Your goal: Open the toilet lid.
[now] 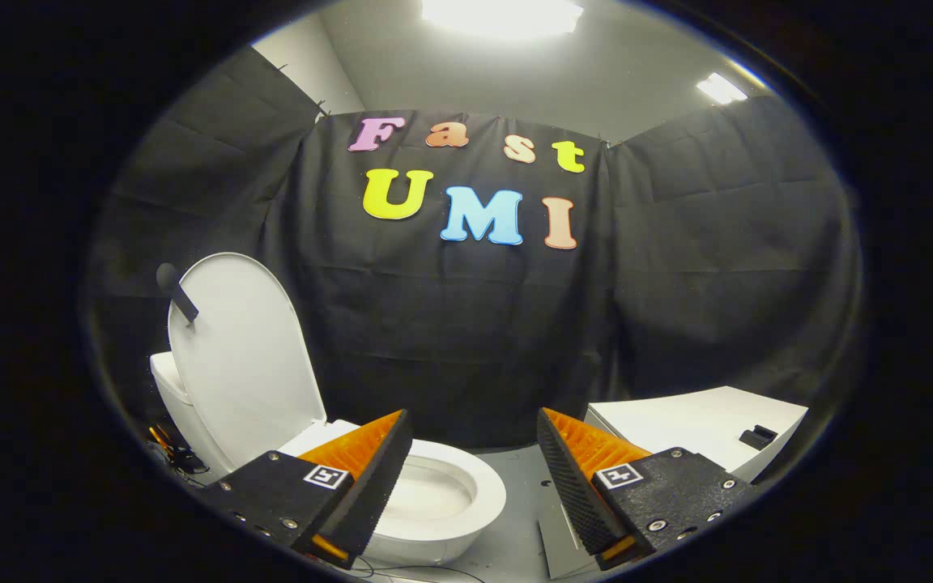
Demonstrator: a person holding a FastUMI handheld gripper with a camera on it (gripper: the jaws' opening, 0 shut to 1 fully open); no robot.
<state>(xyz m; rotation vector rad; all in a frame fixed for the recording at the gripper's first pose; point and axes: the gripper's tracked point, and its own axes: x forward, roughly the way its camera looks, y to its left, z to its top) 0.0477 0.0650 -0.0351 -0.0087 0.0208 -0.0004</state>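
I hold the gripper back with fingers spread and empty, since the toilet lid already stands upright against the tank, beyond my left finger, above the bowl.

The toilet bowl is standing on the floor, just ahead of the left finger of the tool. The toilet lid is standing upright behind the bowl. Right of the bowl, beyond the right finger, a worktop is carrying a small block. The fingers are standing wide apart, holding nothing.
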